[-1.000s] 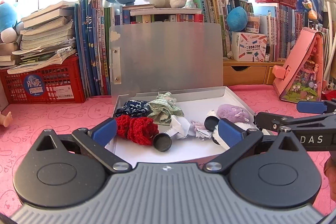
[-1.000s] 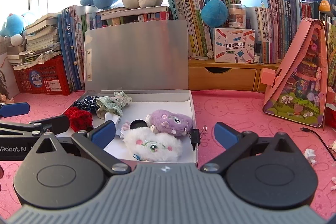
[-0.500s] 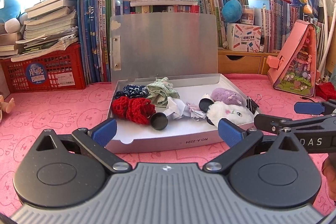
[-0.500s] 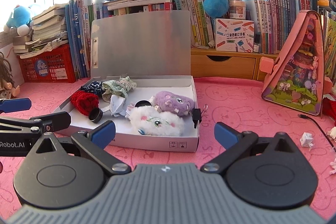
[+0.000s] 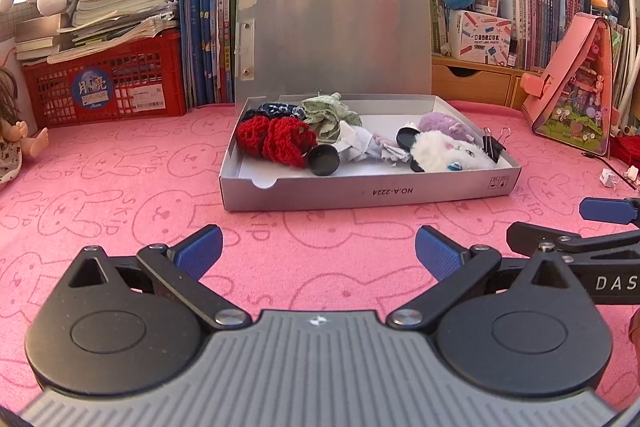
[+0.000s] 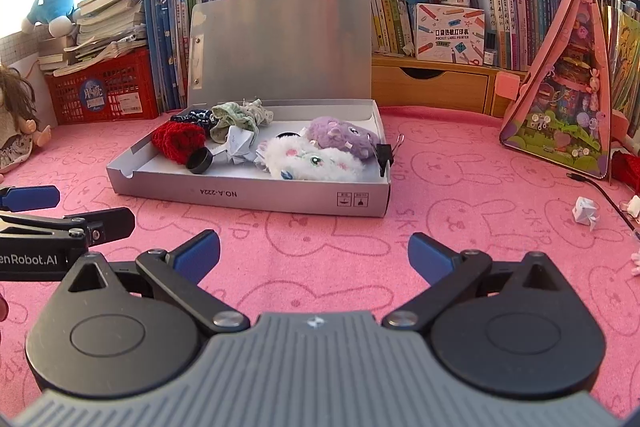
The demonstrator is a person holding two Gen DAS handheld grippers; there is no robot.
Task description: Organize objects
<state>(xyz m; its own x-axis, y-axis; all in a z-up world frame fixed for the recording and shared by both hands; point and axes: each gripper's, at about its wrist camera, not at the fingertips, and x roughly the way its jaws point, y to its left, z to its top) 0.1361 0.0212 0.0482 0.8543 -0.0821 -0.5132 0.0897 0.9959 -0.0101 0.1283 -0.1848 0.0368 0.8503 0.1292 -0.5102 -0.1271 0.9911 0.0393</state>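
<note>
Both wrist views, looking forward over a bench covered by a pink cloth printed with rabbit outlines [image 5: 120, 187]. A shallow grey cardboard box with its hinged lid raised upright [image 5: 372, 193] sits on the cloth ahead of both tongs, well apart from their tips. Inside the box, from its left end: a red crocheted piece [image 5: 276, 141] touching a dark blue patterned cloth [image 5: 276, 110] behind it; a pale green crumpled cloth [image 5: 328, 115]; a black round cap [image 5: 324, 159] lying against the red piece; crumpled white paper [image 5: 356, 145]; a second black round cap [image 5: 408, 138]; a white fluffy plush toy [image 5: 448, 155] in front of a lilac plush toy [image 5: 446, 125]. A black binder clip [image 5: 493, 147] is clipped on the box's right wall. The left tongs [image 5: 318, 253] hang low over bare cloth, blue-padded fingers spread wide and empty; the right tongs [image 6: 314, 255] are likewise spread and empty, beside the left. A small folded white paper scrap [image 6: 586, 211] lies on the cloth to the right, well apart from the box. A pink triangular toy house [image 6: 560, 99] stands at far right; a red plastic crate [image 5: 108, 83] bearing stacked books stands at far left.
</note>
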